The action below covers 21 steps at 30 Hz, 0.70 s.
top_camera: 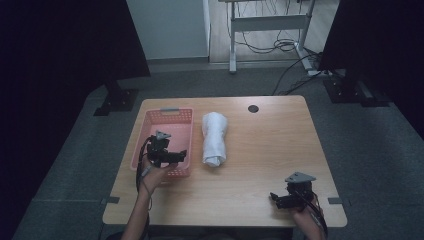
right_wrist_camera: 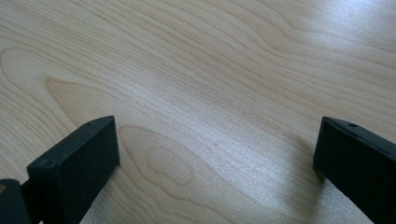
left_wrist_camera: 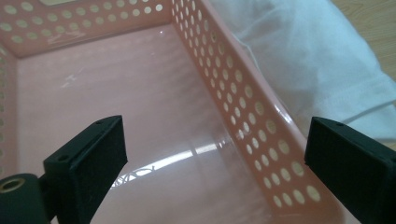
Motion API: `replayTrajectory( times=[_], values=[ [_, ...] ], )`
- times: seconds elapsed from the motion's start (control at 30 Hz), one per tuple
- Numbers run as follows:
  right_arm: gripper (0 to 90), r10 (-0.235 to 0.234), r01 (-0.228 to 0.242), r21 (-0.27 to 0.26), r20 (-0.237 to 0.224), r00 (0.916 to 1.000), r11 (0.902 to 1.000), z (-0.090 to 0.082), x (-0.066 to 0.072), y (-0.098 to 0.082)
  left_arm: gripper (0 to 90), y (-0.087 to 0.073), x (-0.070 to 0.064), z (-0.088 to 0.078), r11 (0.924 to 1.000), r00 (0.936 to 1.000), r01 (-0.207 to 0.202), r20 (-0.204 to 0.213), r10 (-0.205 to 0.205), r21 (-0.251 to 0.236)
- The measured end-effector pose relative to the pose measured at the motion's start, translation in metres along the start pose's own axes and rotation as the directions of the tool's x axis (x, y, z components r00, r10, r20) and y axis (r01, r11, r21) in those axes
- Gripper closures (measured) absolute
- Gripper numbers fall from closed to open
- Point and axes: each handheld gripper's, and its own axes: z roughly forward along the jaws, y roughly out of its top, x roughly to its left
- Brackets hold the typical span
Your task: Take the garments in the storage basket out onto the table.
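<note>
Left tongs (top_camera: 181,153) hover wide open over the near right corner of a pink basket (top_camera: 150,120), gripping nothing; the basket's right wall (left_wrist_camera: 243,116) runs up between the two black jaws in the left gripper view. Right tongs (top_camera: 273,196) rest low over the bare desk (top_camera: 270,145) at its near right corner, also spread wide and empty, well apart from everything else.

The rolled white towel (top_camera: 214,138) lies on the desk just beside the basket's right wall, its length running away from the person. The work in hand looks like a reach for that towel, with the basket as its likely destination. To do it well, the left tongs would need to clear the basket rim, come down across the roll's middle rather than its loose end, and close firmly enough that the layers do not unwind when lifted. A grip square to the roll should keep it from sagging.

The basket is smooth, glossy plastic, rectangular, with walls pierced by rows of round holes and a floor that catches a streak of light. The towel (left_wrist_camera: 317,60) is soft, matt cloth, folded into a plump cylinder. The desk top is pale wood-grain laminate with a dark round cable port (top_camera: 253,108) near its far edge.
</note>
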Motion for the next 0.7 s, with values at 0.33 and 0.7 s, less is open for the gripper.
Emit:
replayTrajectory(
  times=[0.33, 0.7],
  values=[
    [0.0, 0.000, 0.000, 0.000, 0.000, 1.0000, 1.0000, 0.000, 0.000, 0.000, 5.3, -0.009, 0.008, -0.008, 1.0000, 0.9999, 0.005, -0.009, -0.005, -0.002],
    [0.0, 0.004, -0.004, 0.000, 0.004, 1.0000, 1.0000, 0.000, 0.000, 0.000, 5.3, -0.021, 0.018, -0.022, 0.9997, 0.9996, 0.013, -0.026, -0.014, -0.020]
  ],
)
